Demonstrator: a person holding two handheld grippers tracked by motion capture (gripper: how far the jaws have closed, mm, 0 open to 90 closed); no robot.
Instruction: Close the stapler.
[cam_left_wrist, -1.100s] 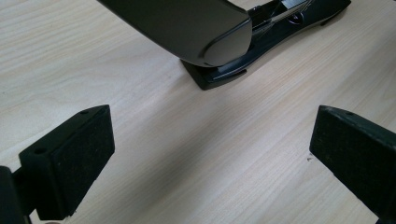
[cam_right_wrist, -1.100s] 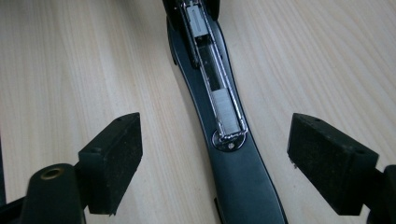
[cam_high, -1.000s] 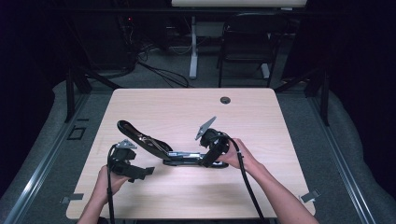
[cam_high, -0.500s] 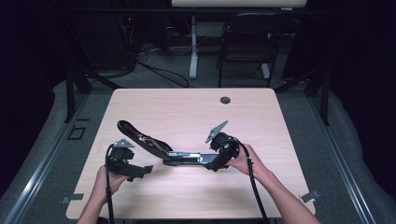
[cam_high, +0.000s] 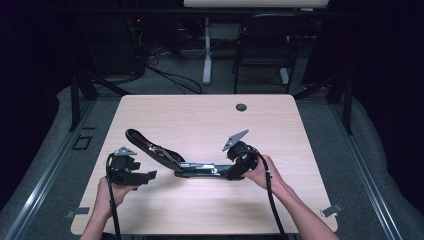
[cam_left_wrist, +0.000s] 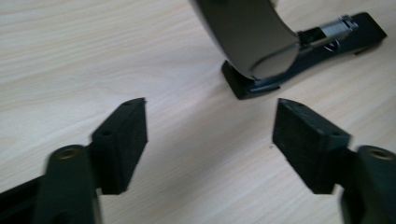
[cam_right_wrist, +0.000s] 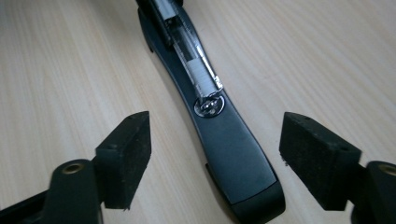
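Observation:
A black stapler (cam_high: 175, 162) lies swung open near the table's middle, its cover (cam_high: 142, 141) rising to the left and its base (cam_high: 205, 171) flat to the right. In the right gripper view the base's front end (cam_right_wrist: 243, 172) with the metal anvil (cam_right_wrist: 208, 106) lies between the jaws of my right gripper (cam_right_wrist: 222, 156), which is open and not touching it. My right gripper (cam_high: 234, 174) sits at the base's right end. My left gripper (cam_high: 148, 175) is open and empty just left of the stapler. In its view the curved cover (cam_left_wrist: 247, 37) hangs ahead of my left gripper (cam_left_wrist: 210, 140).
The light wooden table (cam_high: 300, 150) has a round cable hole (cam_high: 241, 107) near its far edge. Beyond it the floor holds cables, a desk leg (cam_high: 206, 50) and a dark chair (cam_high: 262, 50). Both cables trail toward the table's near edge.
My right gripper has slid a little to the right along the stapler's base. The left gripper and the stapler have hardly moved.

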